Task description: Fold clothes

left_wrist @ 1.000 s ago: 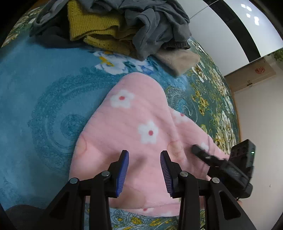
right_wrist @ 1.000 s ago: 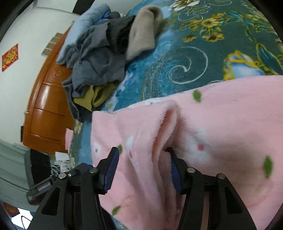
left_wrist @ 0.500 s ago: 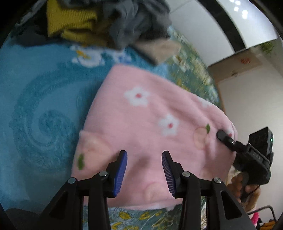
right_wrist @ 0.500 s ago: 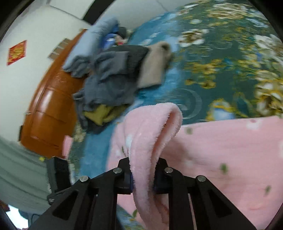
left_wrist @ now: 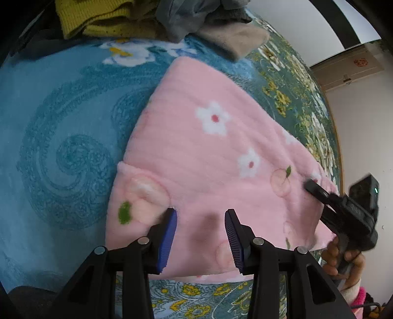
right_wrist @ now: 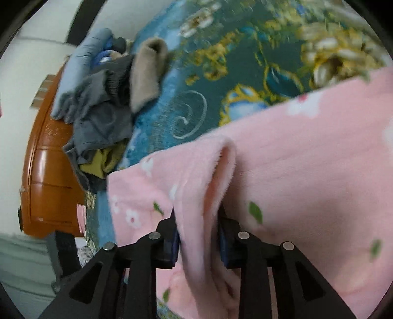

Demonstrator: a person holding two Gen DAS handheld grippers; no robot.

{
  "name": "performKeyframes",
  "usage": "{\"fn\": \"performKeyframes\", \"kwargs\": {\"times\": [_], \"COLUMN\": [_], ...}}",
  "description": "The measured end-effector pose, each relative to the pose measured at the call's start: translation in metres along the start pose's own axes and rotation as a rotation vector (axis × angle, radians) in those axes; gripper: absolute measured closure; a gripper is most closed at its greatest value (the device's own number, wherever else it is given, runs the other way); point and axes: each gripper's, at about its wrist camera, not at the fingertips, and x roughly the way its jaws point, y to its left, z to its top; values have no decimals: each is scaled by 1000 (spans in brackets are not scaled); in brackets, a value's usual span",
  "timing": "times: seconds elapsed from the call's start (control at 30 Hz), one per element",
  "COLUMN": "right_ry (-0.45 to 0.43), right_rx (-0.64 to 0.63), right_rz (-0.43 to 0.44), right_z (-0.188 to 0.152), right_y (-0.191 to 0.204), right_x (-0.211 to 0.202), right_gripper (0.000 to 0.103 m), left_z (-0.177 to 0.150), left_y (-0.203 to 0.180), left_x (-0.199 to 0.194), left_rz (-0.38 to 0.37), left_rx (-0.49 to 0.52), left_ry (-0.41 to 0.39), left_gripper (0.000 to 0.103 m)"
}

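A pink fleece garment (left_wrist: 208,157) with white flowers and green leaves lies spread on a blue-green floral bedspread (left_wrist: 61,122). My left gripper (left_wrist: 200,235) is open and empty, hovering over the garment's near edge. My right gripper (right_wrist: 197,235) is shut on a raised fold of the pink garment (right_wrist: 213,186), with cloth pinched between its blue pads. The right gripper also shows in the left wrist view (left_wrist: 319,191) at the garment's right edge, held by a hand.
A pile of other clothes, mustard (left_wrist: 98,17), grey (right_wrist: 98,115) and beige (left_wrist: 235,39), lies at the far end of the bed. A light blue item (right_wrist: 78,71) lies beside a brown wooden cabinet (right_wrist: 44,176). White walls stand beyond the bed.
My right gripper closed on a fold of the pink garment, lifted it, and now holds it lower, closer to the bed. My left gripper stayed open and drew nearer over the garment.
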Motion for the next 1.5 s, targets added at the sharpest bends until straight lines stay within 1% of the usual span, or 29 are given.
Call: {"fn": "performKeyframes", "kwargs": {"times": [0.03,0.1,0.17,0.2,0.27,0.33,0.37,0.4,0.43,0.5,0.6,0.73,0.8,1.0,1.03,1.07,1.1,1.13,1.17,1.2,1.4,1.5], "right_ry": [-18,-89,-174,-217,-305,-364,-387,-407,-428,-469,-531,-530,-529,-526,-526,-526,-525,-525,-524,-526,-540,-541], "right_rx": [-13,-13,43,75,207,343,382,411,441,499,586,580,587,611,615,619,623,627,631,603,368,136], "right_rz": [0,-2,-34,-52,-119,-177,-169,-149,-129,-88,-26,-52,-62,-87,-92,-96,-100,-105,-109,-123,-225,-247], "right_z": [-4,-18,-35,-43,-66,-87,-89,-90,-90,-90,-91,-80,-75,-64,-62,-60,-58,-56,-54,-50,-21,-9], "right_y": [-2,-22,-56,-73,-126,-171,-184,-193,-203,-222,-251,-259,-258,-254,-254,-253,-252,-252,-251,-239,-139,-49], "right_x": [-13,-55,-98,-119,-164,-194,-198,-200,-202,-205,-210,-205,-205,-206,-206,-206,-206,-206,-207,-211,-245,-248], "right_gripper": [75,74,68,63,61,60,60,56,49,39,38,38,38,38,39,42,57,70,71,75,77,77], "left_z": [0,-1,-2,-1,0,0,1,1,1,0,-2,-2,-2,-3,-3,-3,-3,-3,-3,-4,-6,-9], "left_y": [0,2,-1,-2,-5,-7,-6,-6,-5,-5,-3,7,10,9,9,10,10,11,12,13,18,21], "left_x": [-2,-7,-13,-15,-17,-17,-17,-16,-16,-17,-24,-28,-29,-31,-32,-33,-33,-34,-36,-37,-46,-55], "left_rz": [-9,-30,-51,-63,-85,-96,-99,-99,-98,-87,-81,-103,-112,-112,-115,-120,-124,-129,-133,-138,-175,-201], "left_rx": [-3,-9,-10,-9,-10,-18,-25,-31,-37,-39,-47,-88,-107,-88,-87,-89,-92,-94,-96,-98,-107,-110], "left_ry": [-9,-27,-47,-57,-73,-81,-81,-78,-76,-78,-102,-120,-123,-129,-130,-133,-136,-139,-143,-146,-170,-186], "left_gripper": [59,59,59,59,59,59,59,59,59,59,59,59,59,59,59,59,59,59,59,59,59,59]}}
